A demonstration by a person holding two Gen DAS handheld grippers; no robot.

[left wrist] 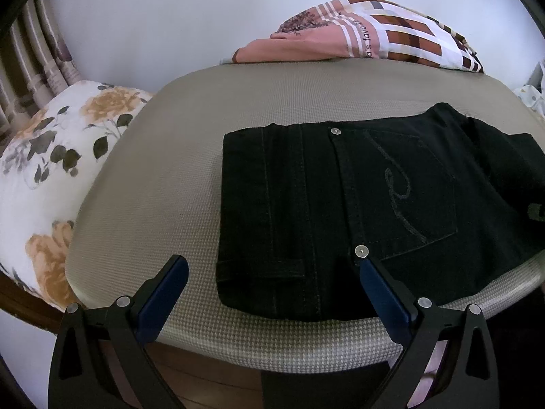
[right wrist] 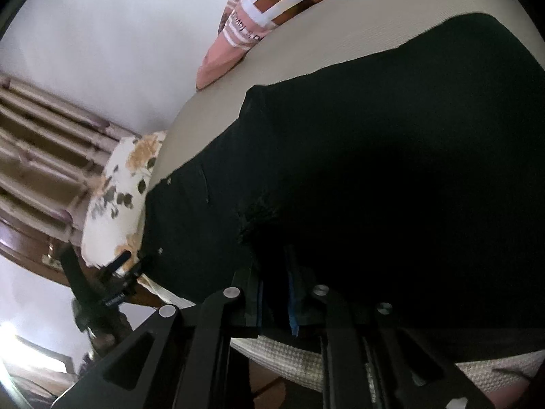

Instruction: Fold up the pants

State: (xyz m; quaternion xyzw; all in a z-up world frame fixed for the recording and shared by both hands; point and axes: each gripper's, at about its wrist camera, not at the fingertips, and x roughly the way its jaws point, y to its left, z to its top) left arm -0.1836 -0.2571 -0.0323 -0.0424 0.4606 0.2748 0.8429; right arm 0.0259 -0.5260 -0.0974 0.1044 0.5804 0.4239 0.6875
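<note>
Black jeans [left wrist: 357, 204] lie folded on the grey-beige mattress [left wrist: 163, 177], back pocket up, waistband to the left. My left gripper [left wrist: 272, 266] is open and empty, hovering over the near edge of the jeans, its right blue finger [left wrist: 385, 300] above the cloth. In the right wrist view the black jeans [right wrist: 374, 170] fill most of the frame. My right gripper [right wrist: 276, 293] is shut on a fold of the jeans at their near edge; the tips are buried in the dark cloth.
A floral pillow [left wrist: 44, 177] lies at the mattress's left end beside a slatted headboard [left wrist: 30, 64]. A pink and brown checked blanket [left wrist: 374, 34] is piled at the far edge against the white wall. The left gripper's body [right wrist: 98, 289] shows in the right wrist view.
</note>
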